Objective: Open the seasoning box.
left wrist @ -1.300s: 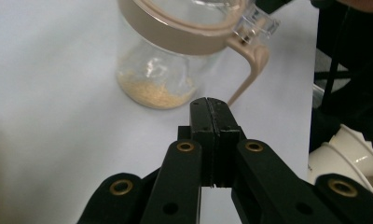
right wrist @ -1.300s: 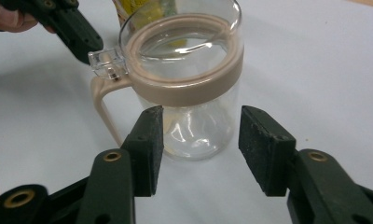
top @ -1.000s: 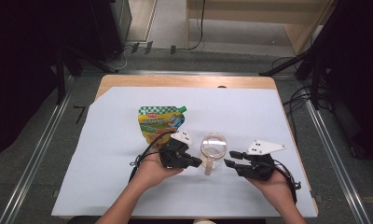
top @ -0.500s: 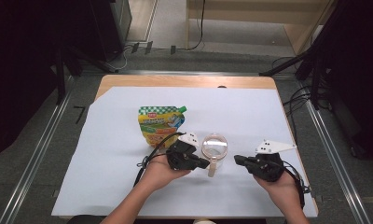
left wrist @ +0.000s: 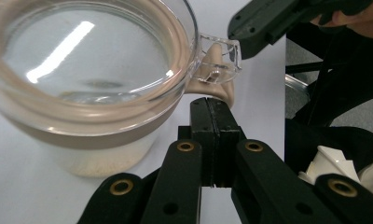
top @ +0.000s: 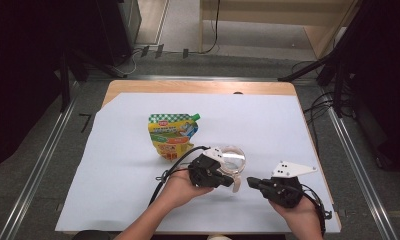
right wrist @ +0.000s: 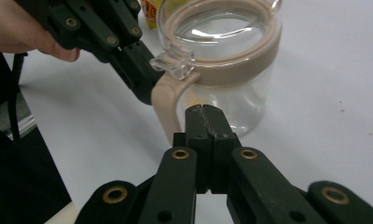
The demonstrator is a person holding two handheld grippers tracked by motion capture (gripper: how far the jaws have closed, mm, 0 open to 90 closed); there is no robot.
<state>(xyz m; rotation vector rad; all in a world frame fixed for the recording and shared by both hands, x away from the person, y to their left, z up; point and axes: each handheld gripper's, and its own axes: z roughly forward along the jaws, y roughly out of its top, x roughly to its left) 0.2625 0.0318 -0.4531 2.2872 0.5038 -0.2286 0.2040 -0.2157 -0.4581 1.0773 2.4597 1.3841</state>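
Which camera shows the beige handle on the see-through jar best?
The right gripper view: the clear glass jar's beige handle curves down in full, close up. The left gripper view shows just its top behind the clear lid tab. The high view shows it tiny.

Clear jar [top: 234, 159] with beige handle [right wrist: 168, 105]; yellow-green checkered pouch [top: 171, 135]; black grippers.

Yellow-green spouted pouch [top: 171, 135] lies flat on white sheet [top: 113, 190], spout cap at upper right. Wooden table [top: 138, 87] edge shows beyond sheet; cables [top: 320, 107] on floor.
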